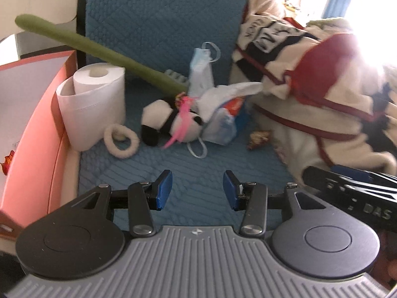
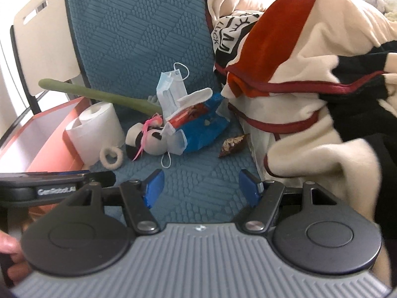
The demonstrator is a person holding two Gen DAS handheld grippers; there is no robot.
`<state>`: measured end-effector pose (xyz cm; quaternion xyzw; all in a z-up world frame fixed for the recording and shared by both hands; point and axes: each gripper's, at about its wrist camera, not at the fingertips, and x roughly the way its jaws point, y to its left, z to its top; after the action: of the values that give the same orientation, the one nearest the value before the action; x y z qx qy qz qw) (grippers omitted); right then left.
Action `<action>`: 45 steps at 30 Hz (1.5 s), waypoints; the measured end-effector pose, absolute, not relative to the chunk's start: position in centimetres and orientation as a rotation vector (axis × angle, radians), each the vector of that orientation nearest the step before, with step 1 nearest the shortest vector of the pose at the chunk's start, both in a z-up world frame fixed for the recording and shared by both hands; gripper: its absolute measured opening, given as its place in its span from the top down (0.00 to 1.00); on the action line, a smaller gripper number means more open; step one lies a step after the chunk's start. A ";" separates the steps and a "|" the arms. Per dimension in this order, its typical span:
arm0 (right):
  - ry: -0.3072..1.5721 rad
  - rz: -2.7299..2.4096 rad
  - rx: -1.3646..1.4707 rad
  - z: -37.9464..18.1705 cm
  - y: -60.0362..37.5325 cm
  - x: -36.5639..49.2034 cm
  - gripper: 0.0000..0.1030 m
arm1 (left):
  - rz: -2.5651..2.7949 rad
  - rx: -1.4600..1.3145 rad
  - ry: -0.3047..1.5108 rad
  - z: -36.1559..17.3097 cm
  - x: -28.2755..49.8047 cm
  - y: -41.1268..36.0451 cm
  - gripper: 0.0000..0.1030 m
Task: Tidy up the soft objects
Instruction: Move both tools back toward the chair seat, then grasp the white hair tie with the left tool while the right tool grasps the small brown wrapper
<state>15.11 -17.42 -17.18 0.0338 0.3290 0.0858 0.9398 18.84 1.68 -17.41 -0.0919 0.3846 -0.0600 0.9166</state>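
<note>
A black and white panda plush with a pink ribbon lies on the blue quilted seat, a long green plush stem rising from it to the left. A cream scrunchie lies left of it. A blue tissue pack and face masks lie right of it. A crumpled cream, red and black blanket fills the right. My left gripper and right gripper are open and empty above the seat front.
A toilet paper roll stands at the seat's left, against an orange box. A brown candy wrapper lies beside the blanket. A white chair back stands behind the box.
</note>
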 end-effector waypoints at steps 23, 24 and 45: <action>0.667 0.030 0.009 -22.2 -14.0 25.6 0.34 | 0.107 -0.158 0.764 -24.6 27.5 5.1 0.50; 0.671 0.022 0.007 -22.5 -14.0 25.9 0.35 | 0.118 -0.151 0.760 -24.7 27.8 5.3 0.50; 0.772 -0.094 0.067 -26.3 -14.9 31.0 0.40 | 0.240 -0.055 0.785 -27.1 29.9 6.3 0.42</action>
<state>30.95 -14.95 -26.34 0.0327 0.3761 -0.0456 0.9249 29.90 6.31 -27.11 -0.0267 0.3815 0.1168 0.9166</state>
